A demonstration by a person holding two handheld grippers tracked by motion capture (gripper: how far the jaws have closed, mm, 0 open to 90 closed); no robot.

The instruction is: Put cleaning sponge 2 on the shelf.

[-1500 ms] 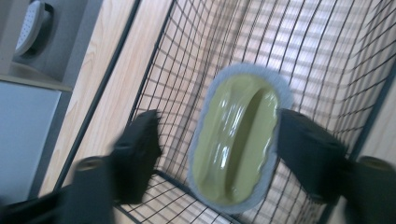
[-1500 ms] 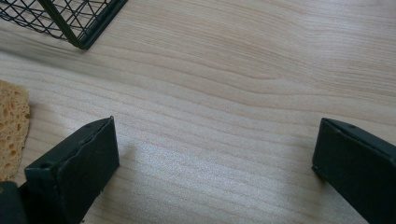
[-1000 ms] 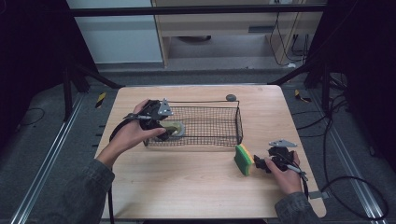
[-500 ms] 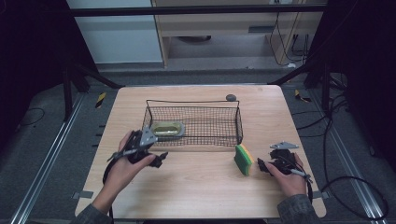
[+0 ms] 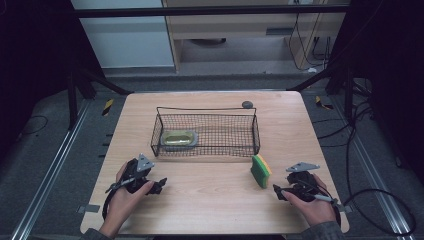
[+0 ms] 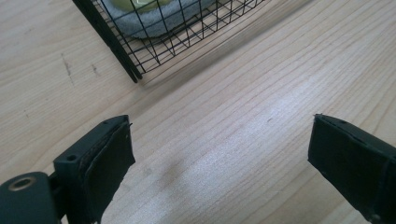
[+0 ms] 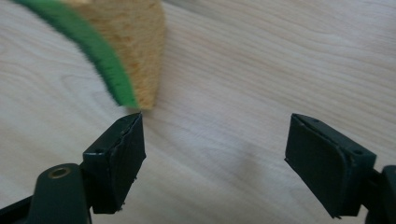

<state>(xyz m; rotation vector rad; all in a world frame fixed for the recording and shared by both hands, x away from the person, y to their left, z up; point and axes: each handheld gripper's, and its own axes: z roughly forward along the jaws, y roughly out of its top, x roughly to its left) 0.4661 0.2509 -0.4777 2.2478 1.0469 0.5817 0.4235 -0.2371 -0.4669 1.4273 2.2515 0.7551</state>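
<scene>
A black wire basket [image 5: 256, 131] stands mid-table and holds a yellow-green and grey sponge [image 5: 179, 139] at its left end; the left gripper view shows that sponge [image 6: 154, 18] through the mesh [image 6: 116, 46]. A green and yellow sponge [image 5: 261, 170] stands on edge on the wood, right of the basket's front corner. My left gripper [image 5: 156, 186] rests near the front left of the table, open and empty [image 6: 219, 163]. My right gripper [image 5: 278, 192] sits at the front right, open [image 7: 215, 154], its left jaw just short of the sponge's corner [image 7: 135, 56].
A small dark round object [image 5: 247, 104] lies on the table behind the basket's right rear corner. The wooden table [image 5: 210, 210] has bare wood between the two grippers. Cables trail off the right side to the floor.
My left gripper has left the basket, where it put down the yellow-green sponge, and has come back to the front left of the table. The right gripper has barely moved.
</scene>
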